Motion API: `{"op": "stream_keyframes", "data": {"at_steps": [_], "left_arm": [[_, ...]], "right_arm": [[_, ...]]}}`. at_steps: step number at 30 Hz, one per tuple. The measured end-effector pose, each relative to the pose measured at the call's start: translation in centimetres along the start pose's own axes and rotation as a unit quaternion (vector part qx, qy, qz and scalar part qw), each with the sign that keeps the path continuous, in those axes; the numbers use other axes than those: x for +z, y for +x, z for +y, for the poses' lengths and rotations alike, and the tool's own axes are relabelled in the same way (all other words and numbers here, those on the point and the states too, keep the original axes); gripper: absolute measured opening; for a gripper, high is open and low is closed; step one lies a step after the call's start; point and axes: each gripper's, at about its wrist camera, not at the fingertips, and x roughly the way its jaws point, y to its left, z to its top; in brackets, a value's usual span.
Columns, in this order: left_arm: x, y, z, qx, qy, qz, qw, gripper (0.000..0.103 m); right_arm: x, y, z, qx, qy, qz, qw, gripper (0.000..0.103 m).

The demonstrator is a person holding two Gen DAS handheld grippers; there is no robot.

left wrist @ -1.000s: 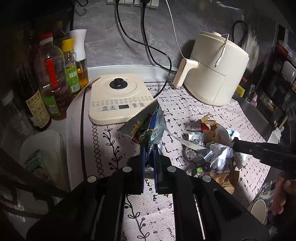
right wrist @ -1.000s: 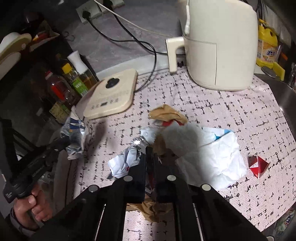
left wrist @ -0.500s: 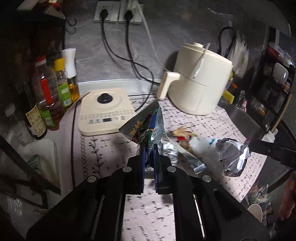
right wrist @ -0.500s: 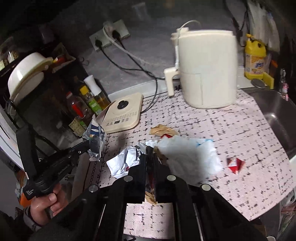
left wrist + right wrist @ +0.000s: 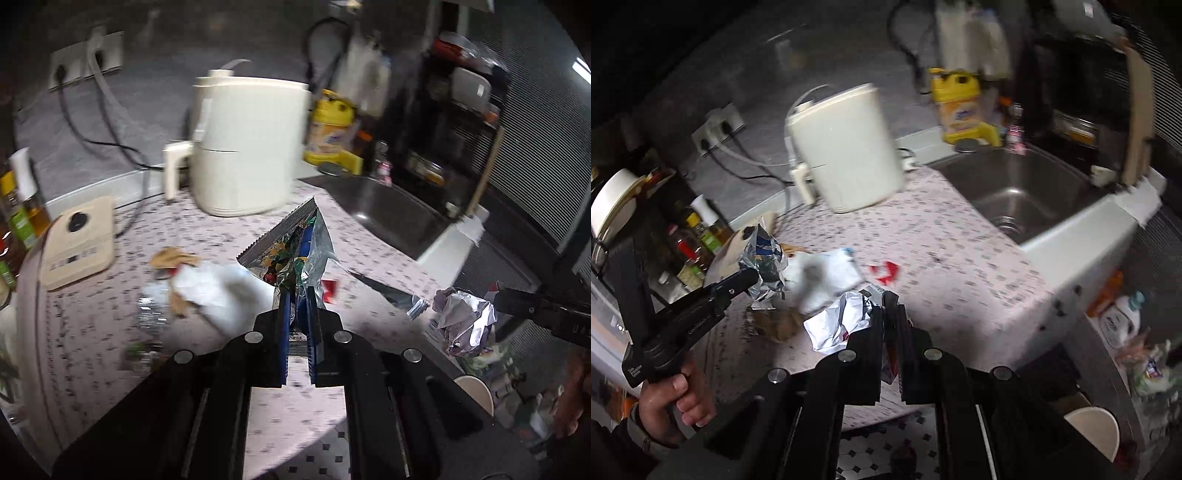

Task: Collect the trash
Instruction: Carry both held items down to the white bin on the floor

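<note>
My left gripper [image 5: 298, 291] is shut on a foil snack bag [image 5: 295, 251], held up above the countertop; the same snack bag [image 5: 764, 258] shows in the right wrist view at the tip of the left gripper [image 5: 753, 275]. My right gripper [image 5: 891, 299] is shut on a crumpled silver-white wrapper [image 5: 838, 321], lifted near the counter's front edge. That wrapper [image 5: 463, 317] hangs at the right in the left wrist view. On the patterned mat lie a white tissue [image 5: 225, 291], brown paper [image 5: 171, 258], a red scrap [image 5: 884, 273] and a clear plastic piece [image 5: 151, 314].
A cream air fryer [image 5: 243, 147] stands at the back, an induction cooker [image 5: 79, 242] to its left beside oil bottles [image 5: 22, 206]. A steel sink [image 5: 1023, 195] lies to the right, with a yellow detergent bottle [image 5: 958, 107] behind it. A white bin rim [image 5: 1093, 428] sits below the counter edge.
Both grippers have lifted their trash off the mat and swung right and back from the pile, toward the counter's front edge and sink side. Both views are motion-blurred.
</note>
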Motion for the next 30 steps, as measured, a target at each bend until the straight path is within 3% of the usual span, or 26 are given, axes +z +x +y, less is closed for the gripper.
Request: {"op": "stream_keyframes", "data": {"at_steps": [8,19,28,29,30], "left_arm": [[-1.7,2.3,-10.1,-0.067,0.046,0.029,0.9963,0.009],[-6.1,5.5,-22.4,-0.146,0.101,0.080,0.9809,0.009],[-11.7,8.5,-29.1,-0.171,0.109,0.131,0.9704,0.009],[-12.2,8.7,-29.5,-0.172,0.110,0.136,0.9694,0.009],[-12.8,9.0,-29.9,-0.174,0.112,0.142,0.9680,0.009]], "right_arm": [[-3.9,-6.0,-9.4,-0.072,0.065,-0.008,0.995,0.007],[-11.0,-11.9,-20.4,-0.163,0.146,0.006,0.976,0.008],[-16.6,-12.3,-27.8,-0.181,0.200,0.038,0.962,0.010],[-17.2,-12.0,-28.6,-0.181,0.204,0.043,0.961,0.012],[-17.5,-11.6,-29.0,-0.183,0.207,0.048,0.960,0.021]]}}
